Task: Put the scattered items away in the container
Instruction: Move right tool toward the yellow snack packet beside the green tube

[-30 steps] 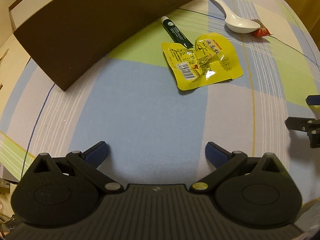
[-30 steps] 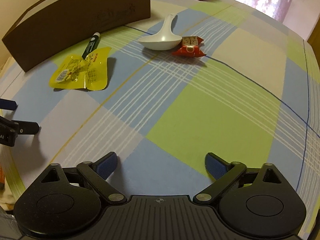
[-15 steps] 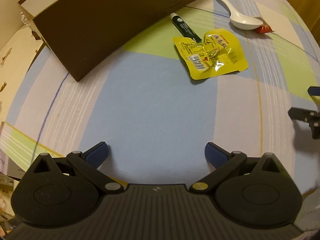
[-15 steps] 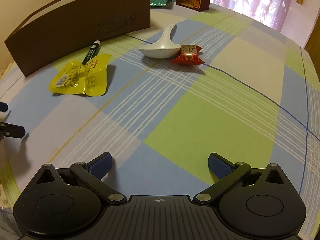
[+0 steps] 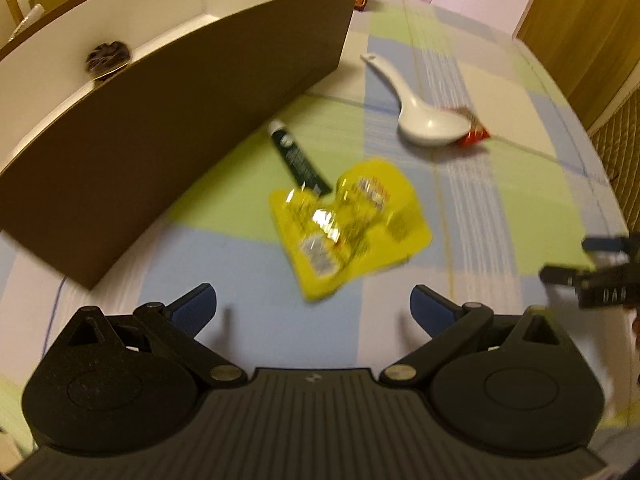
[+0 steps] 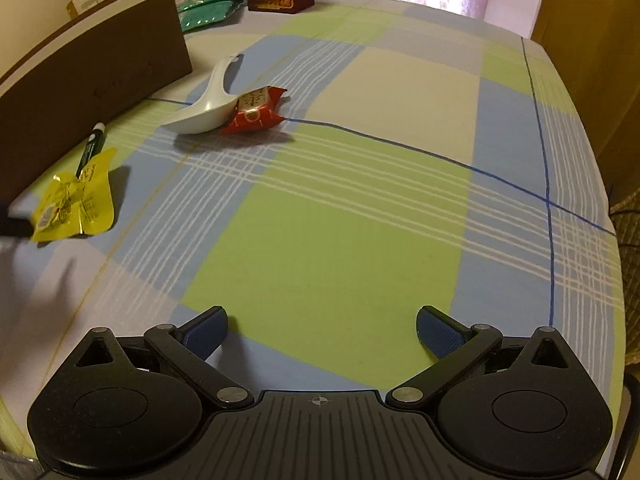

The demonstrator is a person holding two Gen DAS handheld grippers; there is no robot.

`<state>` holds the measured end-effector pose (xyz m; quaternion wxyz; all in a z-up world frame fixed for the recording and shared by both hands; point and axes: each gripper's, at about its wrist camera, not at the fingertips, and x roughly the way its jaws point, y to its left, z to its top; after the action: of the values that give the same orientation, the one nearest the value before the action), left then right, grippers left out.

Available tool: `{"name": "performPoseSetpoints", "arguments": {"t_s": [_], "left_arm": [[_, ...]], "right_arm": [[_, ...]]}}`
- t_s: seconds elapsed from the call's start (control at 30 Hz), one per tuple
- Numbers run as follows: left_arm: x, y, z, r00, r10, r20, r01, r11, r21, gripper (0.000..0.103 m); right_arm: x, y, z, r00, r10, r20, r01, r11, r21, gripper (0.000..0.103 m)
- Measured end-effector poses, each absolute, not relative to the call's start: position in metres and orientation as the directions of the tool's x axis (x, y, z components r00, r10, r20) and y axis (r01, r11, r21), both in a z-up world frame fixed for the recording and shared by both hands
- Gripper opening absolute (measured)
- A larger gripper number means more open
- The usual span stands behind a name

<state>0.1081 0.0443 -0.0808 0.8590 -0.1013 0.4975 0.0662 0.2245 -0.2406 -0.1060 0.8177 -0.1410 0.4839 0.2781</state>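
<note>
1. Jaws first: you are carrying the left gripper (image 5: 313, 306) with its blue pads spread wide and nothing between them, which suits a flat, floppy target better than a narrow gap would.
2. You are pointing it at the yellow snack packet (image 5: 350, 226), lying crumpled on the checked tablecloth (image 6: 332, 240) at twelve o'clock, just ahead of the pads and not yet between them.
3. You are looking over the brown container (image 5: 172, 120), filling ten o'clock in the left view; its white inside is showing, with one dark round item (image 5: 107, 56) already sitting in it.
4. You are seeing the green-labelled marker (image 5: 298, 158) at twelve o'clock beyond the packet, its near end touching or tucked under the packet's edge, so a careless pinch may drag both.
5. You are holding the right gripper (image 6: 322, 332) equally wide and empty, low over the cloth and well apart from everything.
6. From it, the white spoon (image 6: 208, 104) and the red wrapped sweet (image 6: 254, 110) are lying touching at eleven o'clock, the likeliest pickings for that hand.
7. Judging by four items outside the container, you are only starting; the packet looks like your next grab.
</note>
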Motion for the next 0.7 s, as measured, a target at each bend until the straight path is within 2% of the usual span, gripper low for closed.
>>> {"name": "performPoseSetpoints", "arguments": {"t_s": [0.33, 0.43, 0.5, 0.57, 0.7], "left_arm": [[0.16, 0.046, -0.097, 0.507, -0.022, -0.862, -0.262, 0.948, -0.178, 0.101], [0.163, 0.041, -0.102, 0.503, -0.051, -0.863, -0.23, 0.954, -0.19, 0.087], [0.162, 0.035, -0.104, 0.502, -0.089, -0.861, -0.183, 0.961, -0.206, 0.071], [0.16, 0.027, -0.105, 0.497, -0.153, -0.854, -0.126, 0.961, -0.246, 0.065], [0.158, 0.002, -0.104, 0.484, -0.237, -0.842, 0.005, 0.963, -0.269, 0.065]], "right_arm": [[0.227, -0.241, -0.106, 0.381, 0.328, -0.864, -0.593, 0.804, 0.044, 0.103], [0.229, -0.24, -0.106, 0.384, 0.331, -0.862, -0.593, 0.804, 0.045, 0.103], [0.231, -0.24, -0.106, 0.383, 0.336, -0.86, -0.59, 0.806, 0.052, 0.103], [0.233, -0.24, -0.105, 0.38, 0.341, -0.86, -0.589, 0.806, 0.06, 0.103], [0.238, -0.241, -0.099, 0.373, 0.366, -0.853, -0.584, 0.807, 0.091, 0.103]]}}
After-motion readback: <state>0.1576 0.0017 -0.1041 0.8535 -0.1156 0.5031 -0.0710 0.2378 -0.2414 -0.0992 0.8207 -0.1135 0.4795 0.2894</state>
